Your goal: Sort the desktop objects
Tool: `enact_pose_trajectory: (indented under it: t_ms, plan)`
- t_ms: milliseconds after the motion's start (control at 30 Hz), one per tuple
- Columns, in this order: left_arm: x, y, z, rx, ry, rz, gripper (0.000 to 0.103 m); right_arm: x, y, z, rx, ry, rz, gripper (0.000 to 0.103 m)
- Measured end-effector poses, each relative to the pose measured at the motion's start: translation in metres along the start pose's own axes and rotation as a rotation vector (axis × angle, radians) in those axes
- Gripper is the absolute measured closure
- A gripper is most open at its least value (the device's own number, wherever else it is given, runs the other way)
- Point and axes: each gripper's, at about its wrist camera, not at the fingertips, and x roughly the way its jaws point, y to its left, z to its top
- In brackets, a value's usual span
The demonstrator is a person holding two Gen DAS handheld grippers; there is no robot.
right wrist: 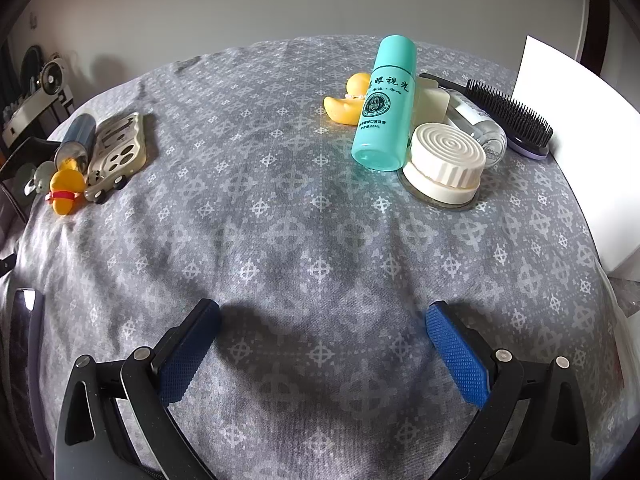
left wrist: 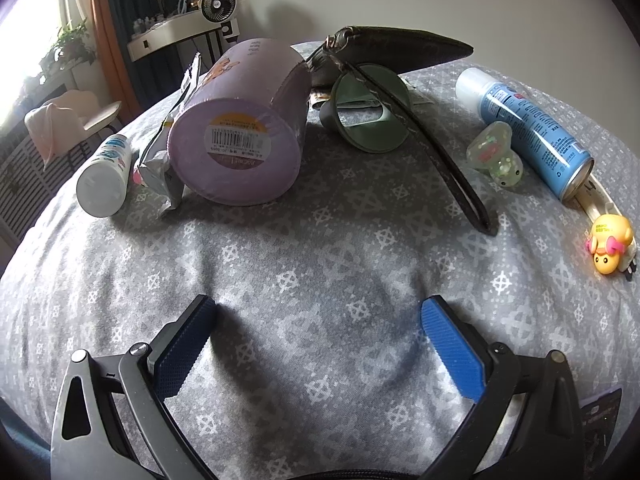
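My left gripper (left wrist: 318, 308) is open and empty, low over the grey patterned cloth (left wrist: 320, 240). Ahead of it lie a purple cylinder (left wrist: 240, 128), a small white bottle (left wrist: 106, 176), a crumpled wrapper (left wrist: 164, 164), a round green mirror (left wrist: 370, 114), a dark pouch with a strap (left wrist: 400, 50), a blue spray can (left wrist: 532, 132), a clear green clip (left wrist: 496, 152) and a yellow duck toy (left wrist: 610, 248). My right gripper (right wrist: 322, 312) is open and empty. Ahead of it lie a teal bottle (right wrist: 386, 108), a white ribbed lid (right wrist: 444, 160), a yellow duck (right wrist: 346, 100), a black hairbrush (right wrist: 512, 116), a phone case (right wrist: 118, 144) and a duck toy (right wrist: 66, 192).
A white box (right wrist: 580, 152) stands at the right edge in the right wrist view. A clear glass bottle (right wrist: 480, 120) lies behind the lid. A side shelf with a small fan (left wrist: 218, 2) and a window stand beyond the cloth at the far left.
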Motion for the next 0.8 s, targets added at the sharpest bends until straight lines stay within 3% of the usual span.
enact_pose_trajectory:
  t_ms: [400, 533, 667, 800]
  plan:
    - [-0.007, -0.003, 0.001, 0.001, -0.019, -0.022, 0.0, 0.001, -0.001, 0.001, 0.002, -0.005, 0.005, 0.0]
    - [-0.026, -0.013, 0.004, 0.043, -0.098, -0.065, 0.0, 0.001, 0.0, 0.0, 0.002, -0.005, 0.004, 0.0]
    - [-0.043, -0.028, 0.009, 0.1, -0.156, -0.161, 0.0, 0.003, 0.0, 0.001, 0.001, -0.006, 0.003, 0.0]
    - [-0.031, -0.035, 0.009, 0.136, -0.11, -0.152, 0.0, 0.002, 0.0, 0.0, 0.001, -0.007, 0.003, 0.0]
